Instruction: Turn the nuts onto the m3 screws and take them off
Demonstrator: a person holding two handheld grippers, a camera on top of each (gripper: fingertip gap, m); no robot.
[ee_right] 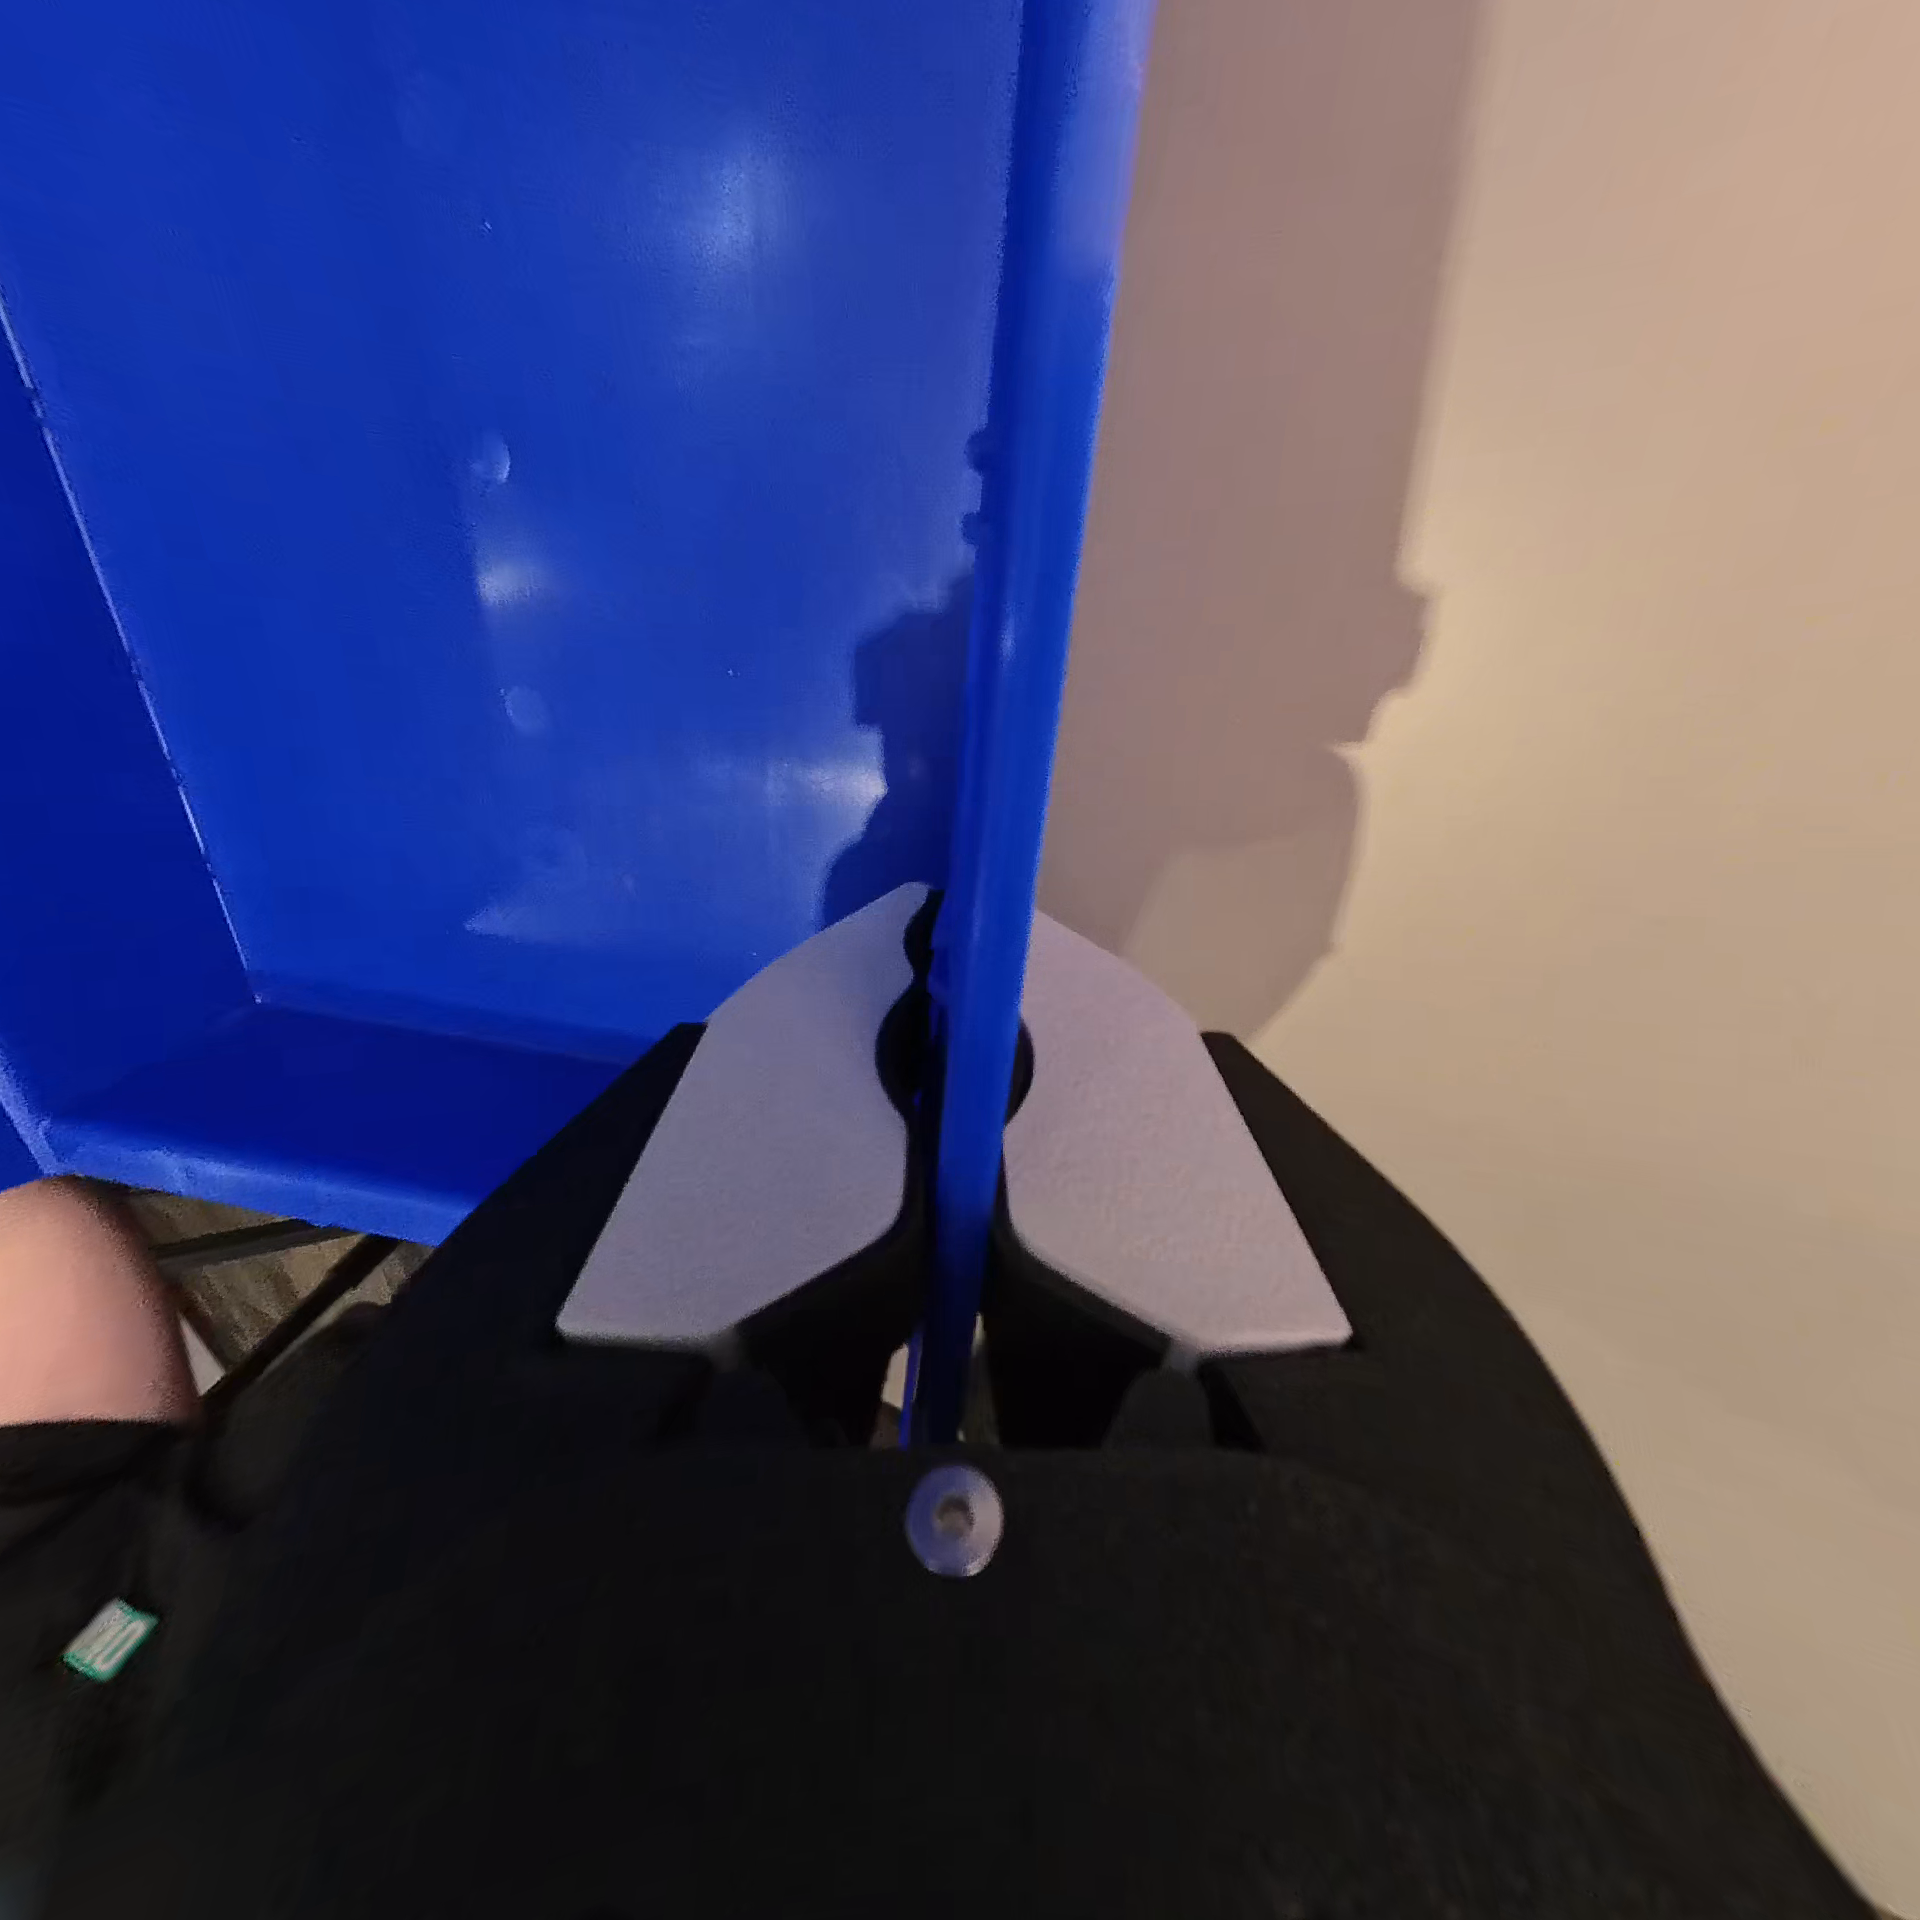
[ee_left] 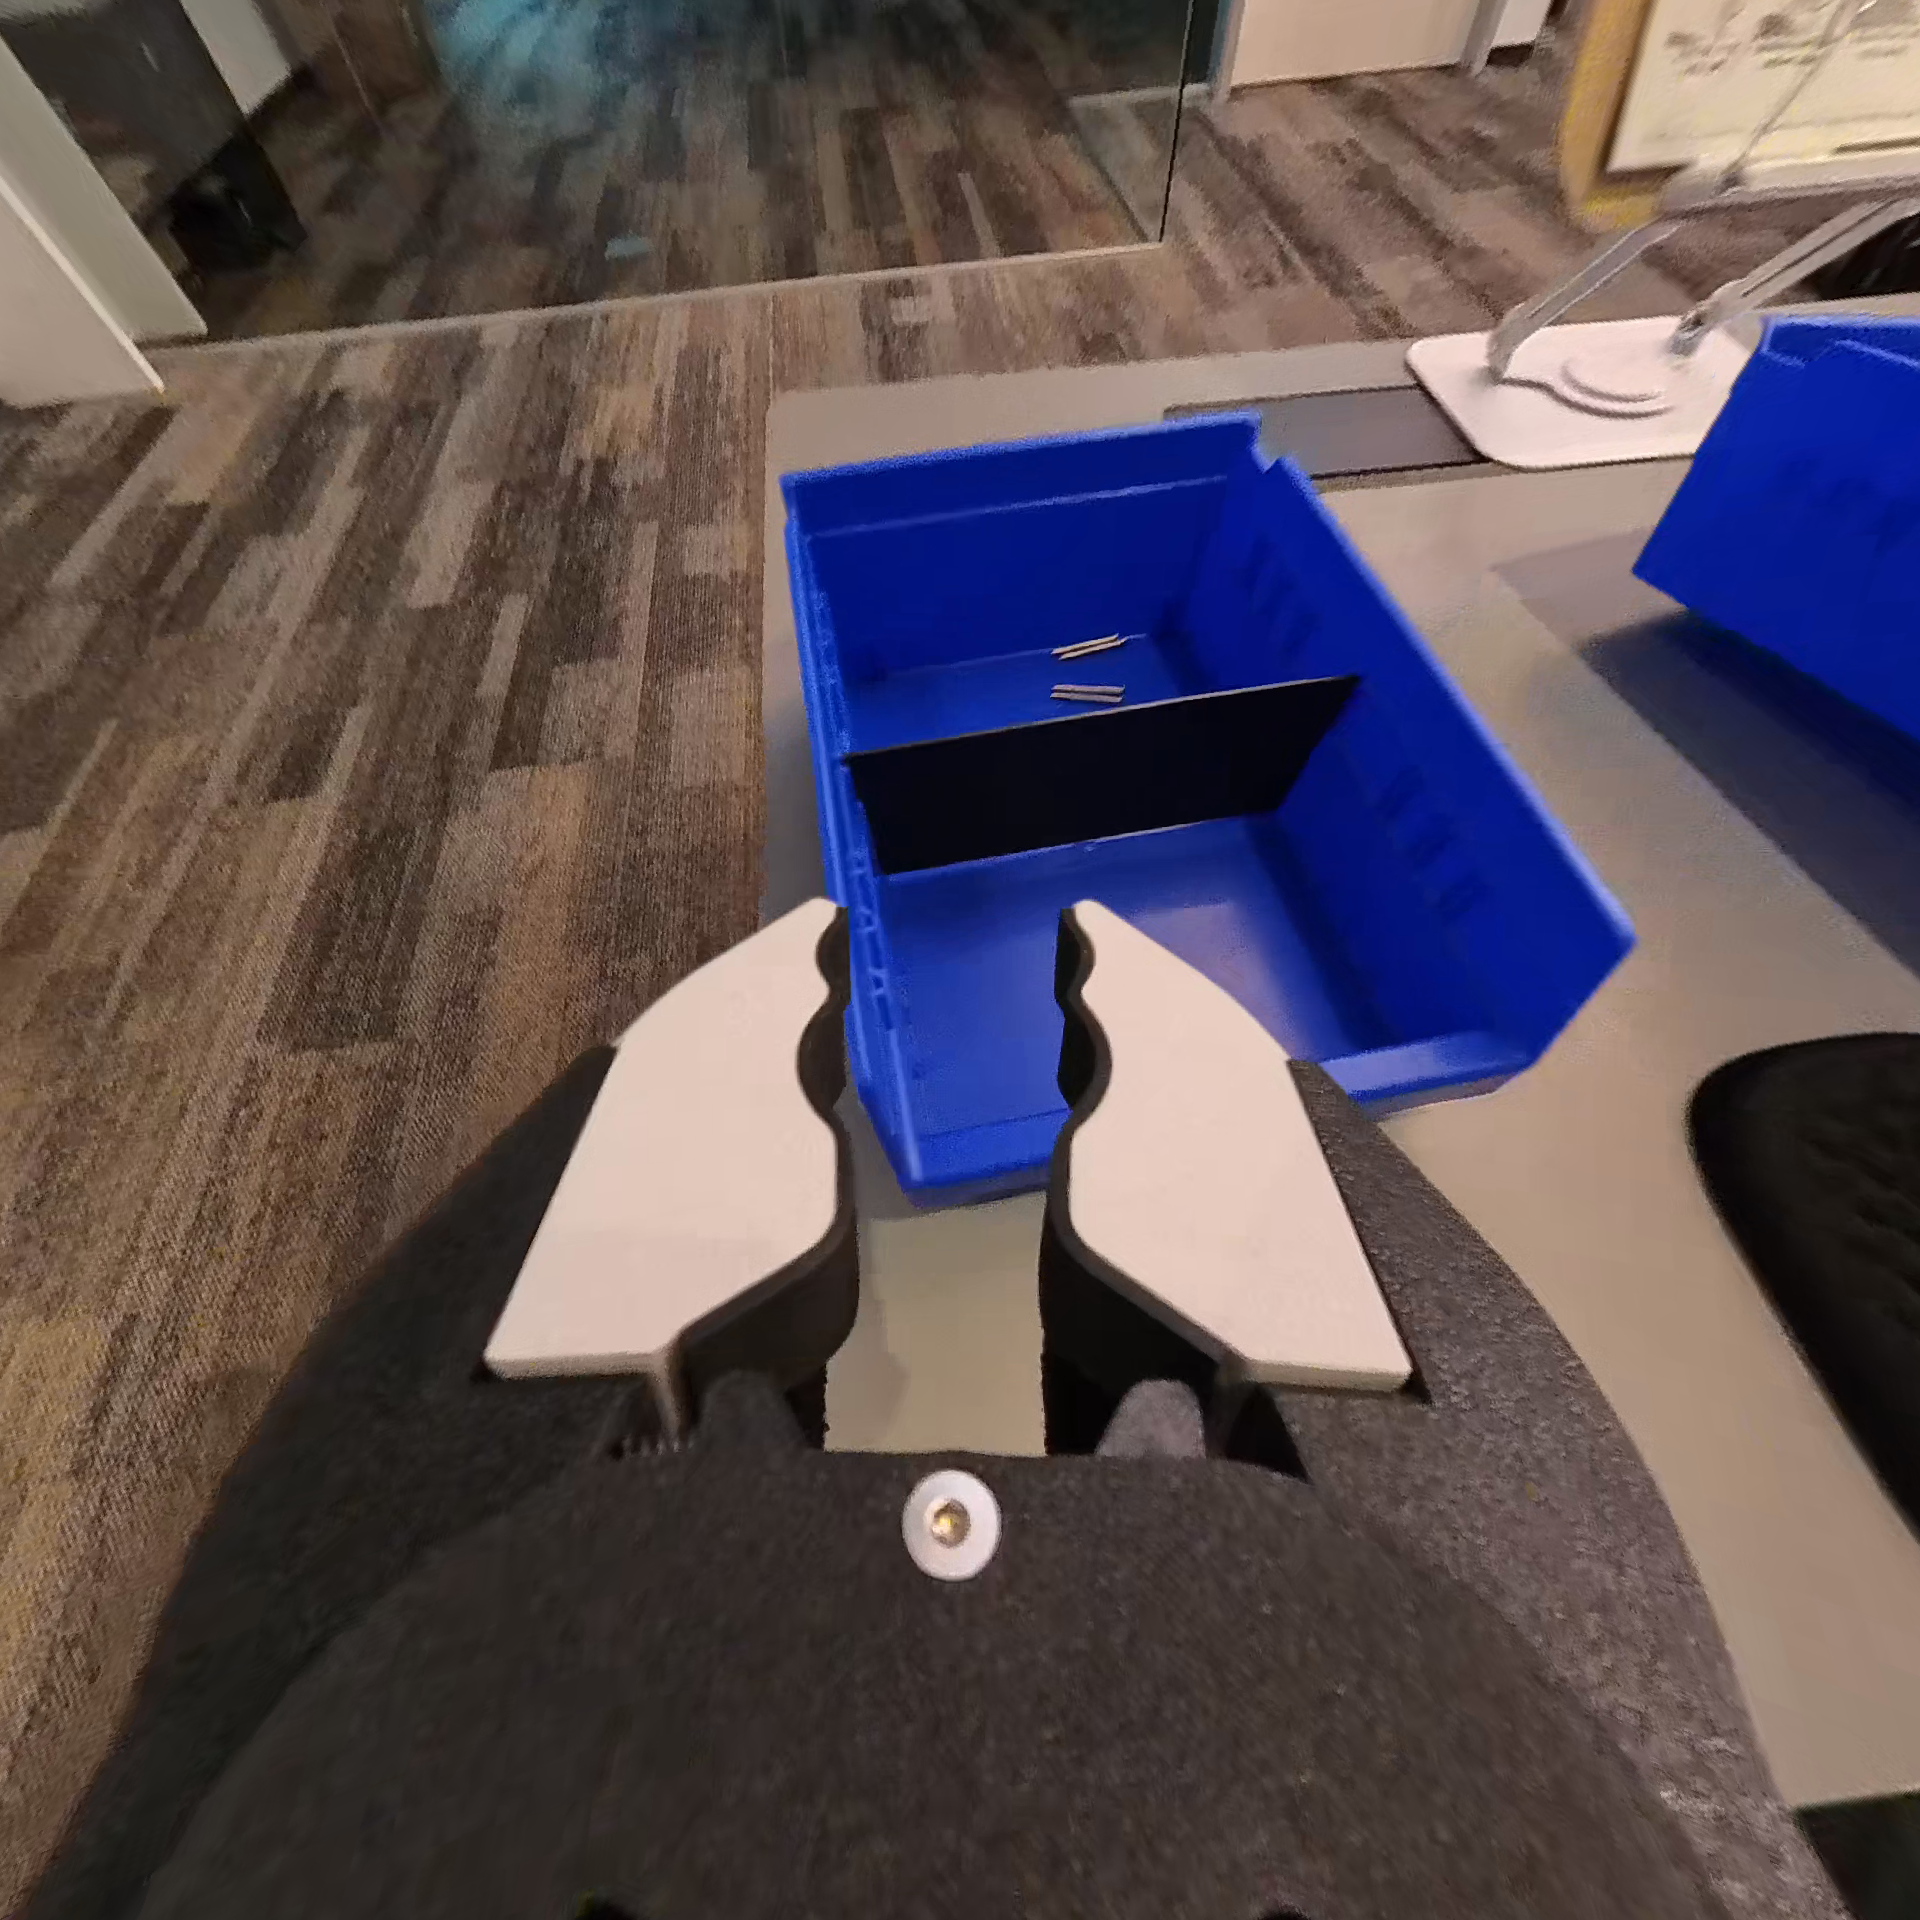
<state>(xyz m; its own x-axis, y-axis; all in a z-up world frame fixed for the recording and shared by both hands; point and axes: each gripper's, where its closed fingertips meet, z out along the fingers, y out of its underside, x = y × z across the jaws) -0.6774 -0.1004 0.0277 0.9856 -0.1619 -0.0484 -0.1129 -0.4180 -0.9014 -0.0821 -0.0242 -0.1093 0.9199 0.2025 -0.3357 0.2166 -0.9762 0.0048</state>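
A blue bin (ee_left: 1403, 831) stands on the grey table, split by a black divider (ee_left: 1091, 779). A few thin metal screws (ee_left: 1088, 670) lie in its far compartment; the near compartment looks empty. My left gripper (ee_left: 951, 914) is open and empty, hovering over the bin's near left corner. My right gripper (ee_right: 971, 935) is shut on the side wall of a second blue bin (ee_right: 520, 520), which looks empty inside. That second bin also shows tilted and lifted at the right edge of the left wrist view (ee_left: 1797, 499). No nuts are visible.
The grey table (ee_left: 1558, 1247) ends just left of the first bin, with carpet floor (ee_left: 364, 727) beyond. A white monitor-arm base (ee_left: 1579, 384) stands at the back right. A black chair back (ee_left: 1829, 1195) is at the right. A person's hand (ee_right: 73, 1299) shows lower left. My hands' fingertips stand some 60 centimetres from each other.
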